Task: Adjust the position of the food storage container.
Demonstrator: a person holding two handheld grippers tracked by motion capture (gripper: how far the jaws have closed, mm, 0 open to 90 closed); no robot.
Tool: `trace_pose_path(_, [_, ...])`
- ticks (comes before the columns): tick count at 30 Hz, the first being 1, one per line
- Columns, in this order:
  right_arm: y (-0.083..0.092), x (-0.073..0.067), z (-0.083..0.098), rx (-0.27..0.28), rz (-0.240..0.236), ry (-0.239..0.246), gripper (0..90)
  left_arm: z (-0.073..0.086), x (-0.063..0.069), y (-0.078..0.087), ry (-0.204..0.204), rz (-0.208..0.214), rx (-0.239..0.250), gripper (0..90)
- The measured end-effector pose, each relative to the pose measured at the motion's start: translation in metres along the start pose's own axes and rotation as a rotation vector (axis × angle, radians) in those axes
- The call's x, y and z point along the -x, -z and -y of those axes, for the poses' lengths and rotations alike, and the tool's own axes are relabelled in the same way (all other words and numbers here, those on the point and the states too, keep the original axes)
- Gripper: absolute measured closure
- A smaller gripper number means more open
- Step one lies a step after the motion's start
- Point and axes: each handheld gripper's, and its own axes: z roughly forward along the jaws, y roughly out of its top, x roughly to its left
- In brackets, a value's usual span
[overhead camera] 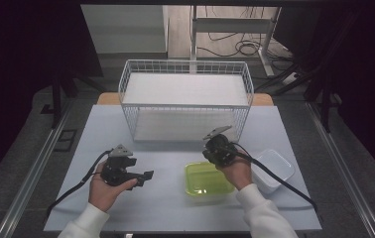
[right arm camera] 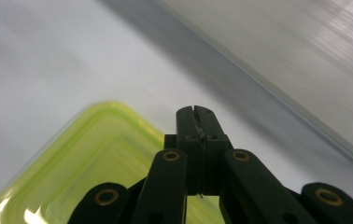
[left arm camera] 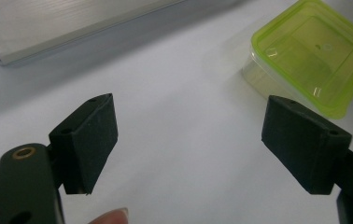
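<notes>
Green container (overhead camera: pixel 207 178) sits on the table (overhead camera: pixel 165 208) near its front edge, right of centre, lid on, translucent lime. Your right gripper (overhead camera: pixel 218 148) hangs over the container's back right corner; in the right gripper view its jaws are pressed flat together with nothing between them, and the green lid (right arm camera: pixel 90 158) lies below and left of the tips. Can't tell from these views whether the tips touch the lid. Your right hand (overhead camera: pixel 236 171) covers part of the container's right edge.

Your left gripper (overhead camera: pixel 126 171) is at the front left part of the table, well apart from the container, jaws spread wide and holding nothing. In the left gripper view, bare table shows between the two black pads (left arm camera: pixel 88 140), and the green container (left arm camera: pixel 312 56) lies beyond the right pad.

White container (overhead camera: pixel 274 169) sits just beside the green one, toward the table's right edge, lid on.

Farther back, a white wire basket (overhead camera: pixel 185 99) stands at the table's rear edge, centred, its open top up. Past the table, cables (overhead camera: pixel 240 47) lie on the floor.
</notes>
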Motion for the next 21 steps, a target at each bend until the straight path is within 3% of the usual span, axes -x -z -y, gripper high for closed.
trace_pose_path(5, [0.020, 0.008, 0.020, -0.037, 0.043, -0.034, 88.8, 0.000, 0.001, -0.001, 0.012, 0.008, -0.010, 18.3])
trace_pose_path(7, [0.028, 0.015, 0.040, -0.067, 0.062, -0.078, 88.8, 0.000, 0.001, -0.002, 0.018, 0.008, -0.018, 18.3])
trace_pose_path(13, [0.040, 0.024, 0.069, -0.071, 0.087, -0.124, 88.8, 0.001, 0.002, -0.007, 0.020, 0.013, -0.035, 18.3])
trace_pose_path(19, [0.037, 0.023, 0.082, -0.106, 0.100, -0.121, 88.8, 0.002, 0.003, -0.010, 0.019, 0.012, -0.050, 18.1])
trace_pose_path(21, [0.030, 0.022, 0.086, -0.146, 0.114, -0.110, 88.8, 0.002, 0.003, -0.009, 0.019, 0.013, -0.051, 18.1])
